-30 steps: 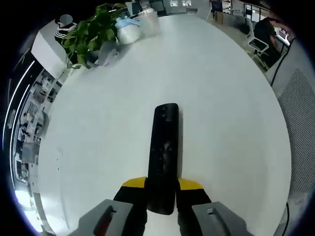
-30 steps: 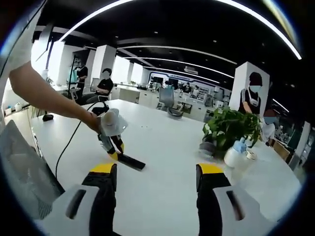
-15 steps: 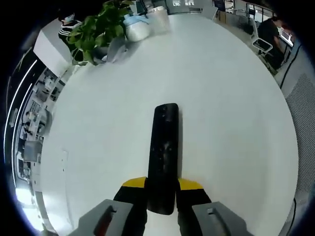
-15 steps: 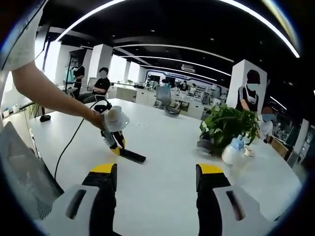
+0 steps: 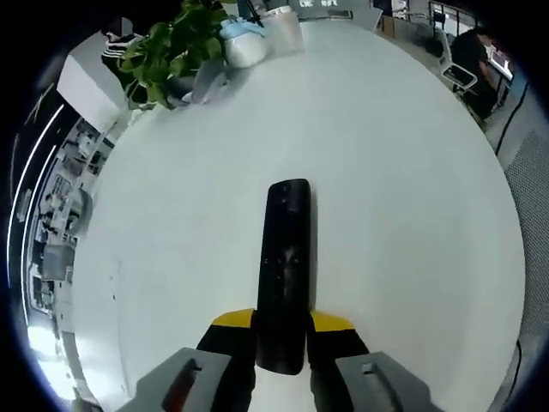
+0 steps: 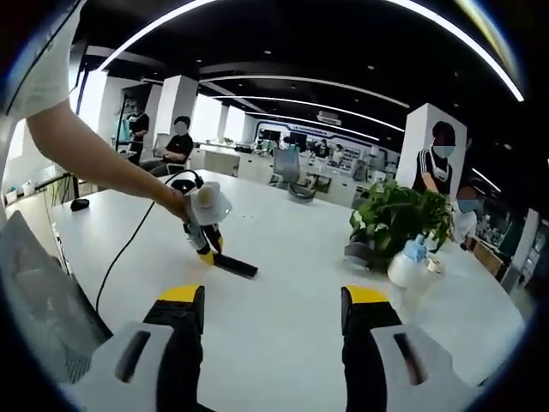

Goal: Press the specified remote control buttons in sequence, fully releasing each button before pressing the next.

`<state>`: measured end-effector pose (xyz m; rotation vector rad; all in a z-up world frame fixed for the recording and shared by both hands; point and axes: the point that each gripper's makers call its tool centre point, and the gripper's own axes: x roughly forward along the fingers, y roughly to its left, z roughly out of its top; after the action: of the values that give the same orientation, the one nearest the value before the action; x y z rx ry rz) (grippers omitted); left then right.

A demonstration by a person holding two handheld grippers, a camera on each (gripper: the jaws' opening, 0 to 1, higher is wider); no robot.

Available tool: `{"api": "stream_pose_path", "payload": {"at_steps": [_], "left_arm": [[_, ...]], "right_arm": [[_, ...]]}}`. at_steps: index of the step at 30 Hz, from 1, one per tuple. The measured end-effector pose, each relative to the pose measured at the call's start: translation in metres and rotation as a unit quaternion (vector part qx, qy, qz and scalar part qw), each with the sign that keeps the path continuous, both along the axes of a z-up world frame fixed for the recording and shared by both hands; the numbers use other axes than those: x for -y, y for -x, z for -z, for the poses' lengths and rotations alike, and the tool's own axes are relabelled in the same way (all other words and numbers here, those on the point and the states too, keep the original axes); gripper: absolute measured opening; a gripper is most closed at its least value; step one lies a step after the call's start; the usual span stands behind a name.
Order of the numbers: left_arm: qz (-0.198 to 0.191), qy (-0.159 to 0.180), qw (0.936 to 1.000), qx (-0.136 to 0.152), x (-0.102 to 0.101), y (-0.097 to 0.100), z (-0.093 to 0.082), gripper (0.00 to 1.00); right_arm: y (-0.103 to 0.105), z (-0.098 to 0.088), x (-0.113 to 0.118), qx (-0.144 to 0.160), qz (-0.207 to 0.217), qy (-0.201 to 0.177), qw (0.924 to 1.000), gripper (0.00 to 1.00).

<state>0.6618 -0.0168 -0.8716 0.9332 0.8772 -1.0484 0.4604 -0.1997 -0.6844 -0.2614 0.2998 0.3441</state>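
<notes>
A long black remote control [image 5: 286, 266] points away from me over the white table [image 5: 403, 206], and my left gripper [image 5: 281, 330] is shut on its near end, yellow pads on both sides. In the right gripper view the same remote [image 6: 234, 267] lies low over the table [image 6: 283, 249], held by the left gripper [image 6: 206, 249] in a person's hand [image 6: 180, 206]. My right gripper [image 6: 270, 305] hangs open above the table, well back from the remote, with nothing between its fingers.
A potted green plant [image 6: 399, 223] and a white spray bottle [image 6: 407, 262] stand at the right of the table; the plant [image 5: 167, 56] is at the far left in the left gripper view. A black cable [image 6: 124, 253] trails across the table. People sit at desks behind.
The left gripper with the remote has shifted slightly right in the right gripper view. The left view's camera has moved a little; its grip on the remote is unchanged.
</notes>
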Motion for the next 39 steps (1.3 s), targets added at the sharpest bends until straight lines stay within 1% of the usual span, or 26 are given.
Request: {"api": "stream_pose_path", "payload": {"at_steps": [5, 10, 15, 18, 22, 24, 27, 29, 32, 34, 39], "left_arm": [[-0.002, 0.020, 0.9998, -0.003, -0.001, 0.003, -0.002, 0.23], [0.002, 0.028, 0.9996, 0.003, 0.001, 0.006, -0.003, 0.23], [0.006, 0.025, 0.9997, 0.001, 0.001, 0.006, -0.003, 0.23], [0.022, 0.020, 0.9995, 0.006, 0.002, 0.004, -0.004, 0.26], [0.018, 0.025, 0.9995, 0.001, 0.001, 0.001, -0.004, 0.28], [0.023, 0.026, 0.9994, 0.001, 0.002, 0.001, -0.004, 0.30], [0.031, 0.025, 0.9992, 0.003, 0.002, -0.002, -0.004, 0.33], [0.032, 0.026, 0.9992, 0.004, 0.001, -0.006, -0.005, 0.37], [0.020, 0.027, 0.9994, 0.004, 0.000, -0.011, -0.005, 0.41], [0.023, 0.027, 0.9994, 0.003, 0.000, -0.009, -0.005, 0.40], [0.045, 0.015, 0.9988, 0.013, 0.002, -0.007, -0.004, 0.37]], "right_arm": [[0.000, 0.001, -0.001, -0.001, -0.003, 0.001, 1.0000, 0.66], [0.001, 0.000, -0.002, -0.001, -0.005, 0.001, 1.0000, 0.66], [0.001, 0.000, -0.002, 0.000, -0.005, 0.001, 1.0000, 0.66], [0.001, 0.000, -0.002, 0.000, -0.005, 0.003, 1.0000, 0.66], [0.001, 0.000, -0.002, 0.000, -0.004, 0.003, 1.0000, 0.66], [0.001, 0.000, -0.001, 0.000, -0.004, 0.004, 1.0000, 0.66], [0.001, 0.000, -0.002, -0.001, -0.004, 0.004, 1.0000, 0.66], [0.001, 0.001, -0.002, -0.001, -0.004, 0.005, 1.0000, 0.66], [0.001, 0.001, -0.002, -0.003, -0.004, 0.006, 1.0000, 0.66], [0.000, 0.001, -0.001, -0.002, -0.004, 0.006, 1.0000, 0.66], [0.000, 0.001, -0.002, -0.002, -0.005, 0.006, 1.0000, 0.66]]}}
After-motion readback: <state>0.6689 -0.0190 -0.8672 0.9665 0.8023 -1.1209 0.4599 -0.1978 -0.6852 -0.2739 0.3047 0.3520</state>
